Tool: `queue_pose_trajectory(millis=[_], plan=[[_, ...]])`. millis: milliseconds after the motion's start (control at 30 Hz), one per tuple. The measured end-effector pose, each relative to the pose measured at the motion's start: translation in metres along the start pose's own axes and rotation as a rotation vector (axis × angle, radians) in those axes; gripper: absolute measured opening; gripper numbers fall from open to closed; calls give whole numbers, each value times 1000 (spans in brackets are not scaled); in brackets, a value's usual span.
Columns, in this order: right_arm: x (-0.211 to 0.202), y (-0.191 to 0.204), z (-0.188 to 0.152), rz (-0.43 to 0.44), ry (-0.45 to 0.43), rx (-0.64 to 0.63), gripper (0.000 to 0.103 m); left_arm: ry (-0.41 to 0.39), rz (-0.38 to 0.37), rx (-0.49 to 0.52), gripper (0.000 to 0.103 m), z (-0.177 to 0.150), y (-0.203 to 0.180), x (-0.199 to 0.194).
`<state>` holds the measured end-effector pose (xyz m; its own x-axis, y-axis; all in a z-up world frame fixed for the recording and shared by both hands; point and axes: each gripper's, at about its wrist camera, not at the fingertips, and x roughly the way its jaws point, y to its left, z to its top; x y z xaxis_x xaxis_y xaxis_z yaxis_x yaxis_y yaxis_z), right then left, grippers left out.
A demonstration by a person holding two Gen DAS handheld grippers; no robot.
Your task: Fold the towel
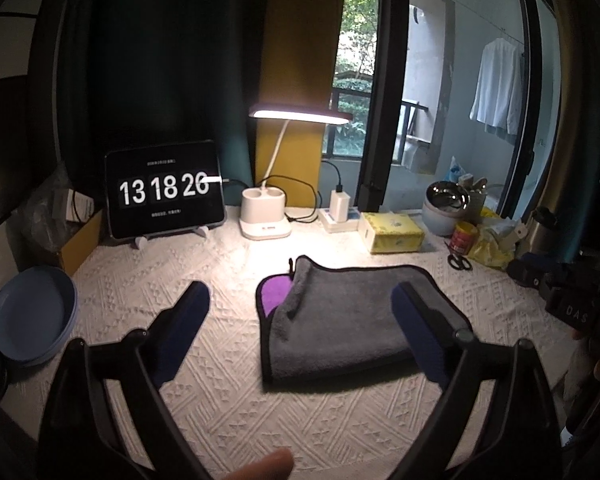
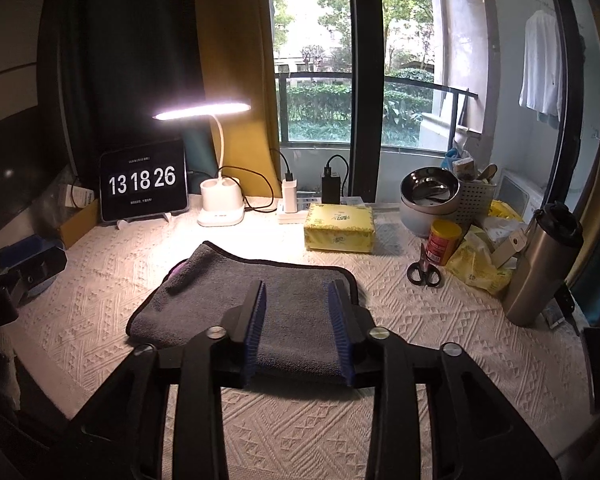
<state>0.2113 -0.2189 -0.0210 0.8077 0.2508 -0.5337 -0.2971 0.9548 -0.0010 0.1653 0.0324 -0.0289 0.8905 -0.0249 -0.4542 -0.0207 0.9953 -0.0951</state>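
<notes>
Grey terry cloth with a black hem, the towel point(image 2: 256, 300) lies already folded in the middle of the frame on the tabletop point(image 2: 440, 320), which is covered with a white woven cloth. In the left wrist view a purple inner side shows at its upper left corner, where the top layer does not cover the one under it.

The right gripper point(image 2: 298, 332) hovers over the near edge of the towel with its fingers spread and nothing between them. The left gripper point(image 1: 300, 332) has its fingers spread wide; one finger is over the bare cloth at the left, the other over the right part of the towel. It also grips nothing.

I think the fold is nearly done. The risk is that a finger catches only the top layer, so the layers slide and the purple corner opens more. The woven cover can also come up together with the towel if the fingers press deep.

A yellow tissue box point(image 2: 339, 227) stands behind the towel, and scissors point(image 2: 423, 270) lie to the right of it. At the upper right a steel bowl point(image 2: 430, 190) holds what seems a spoon, and a white basket point(image 2: 476, 198) holds utensils which I cannot name. A blue basin point(image 1: 32, 316) at the left edge of the left wrist view looks empty.
</notes>
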Motion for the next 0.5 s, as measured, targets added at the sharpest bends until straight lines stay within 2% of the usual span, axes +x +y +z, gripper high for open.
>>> queue_pose_trajectory(millis=[500], plan=[[-50, 12, -8, -3, -55, -24, 37, -80, 30, 45, 95, -7, -8, -48]])
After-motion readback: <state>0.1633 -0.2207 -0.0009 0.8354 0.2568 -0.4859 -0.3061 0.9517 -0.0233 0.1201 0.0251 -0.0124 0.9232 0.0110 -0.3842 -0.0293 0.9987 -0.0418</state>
